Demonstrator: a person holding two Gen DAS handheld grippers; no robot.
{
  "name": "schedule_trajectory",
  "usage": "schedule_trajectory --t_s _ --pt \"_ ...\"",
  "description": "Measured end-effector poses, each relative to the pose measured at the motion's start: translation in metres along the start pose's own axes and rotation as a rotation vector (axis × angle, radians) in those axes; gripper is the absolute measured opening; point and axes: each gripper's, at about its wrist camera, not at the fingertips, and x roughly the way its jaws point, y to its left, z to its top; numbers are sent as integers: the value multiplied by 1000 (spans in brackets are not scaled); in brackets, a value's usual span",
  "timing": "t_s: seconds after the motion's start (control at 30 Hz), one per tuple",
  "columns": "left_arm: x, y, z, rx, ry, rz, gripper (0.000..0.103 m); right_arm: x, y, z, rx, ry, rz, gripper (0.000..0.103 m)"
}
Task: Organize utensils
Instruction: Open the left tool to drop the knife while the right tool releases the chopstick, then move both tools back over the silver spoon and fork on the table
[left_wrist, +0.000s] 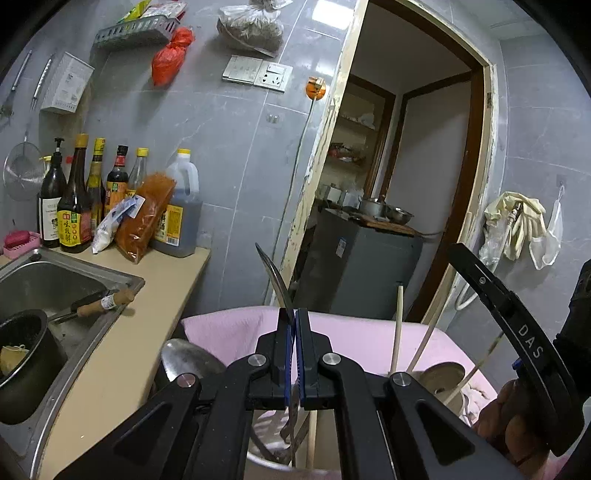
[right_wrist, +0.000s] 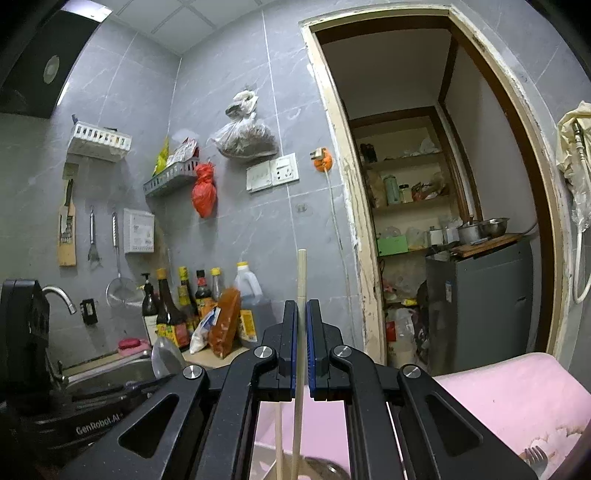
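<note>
My left gripper (left_wrist: 294, 314) is shut on a thin metal utensil (left_wrist: 275, 277), whose curved handle rises above the fingers while its slotted lower part hangs below them. My right gripper (right_wrist: 301, 306) is shut on a pale wooden chopstick (right_wrist: 301, 273) held upright; in the left wrist view this chopstick (left_wrist: 397, 325) stands to the right. Another chopstick (right_wrist: 279, 435) leans below the right gripper. Both tools hover over a pink towel (left_wrist: 229, 325) that also fills the lower right of the right wrist view (right_wrist: 517, 387). A metal ladle (left_wrist: 184, 358) lies to the left.
A steel sink (left_wrist: 74, 273) at the left holds a dark pot (left_wrist: 22, 343) and a wooden-handled tool (left_wrist: 103, 301). Sauce bottles (left_wrist: 74, 206) line the counter's back. A round metal cup (left_wrist: 443, 376) and a fork (right_wrist: 535, 456) rest on the towel. An open doorway lies ahead.
</note>
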Motion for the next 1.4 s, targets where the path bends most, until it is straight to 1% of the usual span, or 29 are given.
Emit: schedule_trajectory --t_s 0.23,0.3,0.37,0.43,0.5,0.57,0.6,0.63,0.67,0.7,0.73,0.8,0.87,0.9,0.97,1.0,1.07,1.13,1.2,1.4 --pt "-2 0 3 7 62 -14 3 4 -3 -4 6 87 3 6" --pt "-3 -2 4 9 76 -17 3 4 -6 -4 11 112 4 12" --pt "-3 -4 5 14 90 -18 4 4 -8 -3 19 130 4 27" --pt "-4 -5 7 11 101 -15 6 2 -11 -2 38 142 2 31" --pt "-6 -7 8 6 106 -15 11 -2 -17 1 54 147 -7 31" --pt "-10 -11 10 6 99 -10 26 -7 -21 5 62 145 -19 32" --pt "-12 -13 10 4 96 -7 30 -10 -24 8 67 143 -24 33" --pt "-15 -15 11 1 90 -6 36 -14 -27 11 71 141 -31 38" --pt "-17 -17 13 -3 83 -5 40 -17 -29 15 73 140 -37 43" --pt "-20 -20 15 -4 77 -1 42 -22 -33 19 76 140 -44 45" --pt "-23 -25 17 0 70 8 46 -26 -36 23 77 142 -50 47" --pt "-29 -34 22 11 56 23 56 -34 -44 31 76 146 -70 57" --pt "-36 -44 27 22 34 39 71 -43 -53 38 79 150 -86 68" --pt "-38 -48 29 25 27 44 74 -49 -59 42 78 152 -94 71" --pt "-44 -60 33 33 10 58 84 -59 -68 48 70 154 -115 78" --pt "-45 -64 35 36 4 63 87 -65 -73 51 64 155 -127 80" --pt "-50 -74 37 45 -11 78 97 -73 -82 57 50 155 -149 89" --pt "-55 -87 37 58 -33 94 101 -83 -91 62 36 152 -167 94" --pt "-59 -100 35 74 -52 108 103 -94 -100 66 21 150 -185 101" --pt "-65 -135 27 105 -81 113 103 -124 -127 76 -25 141 -228 102"
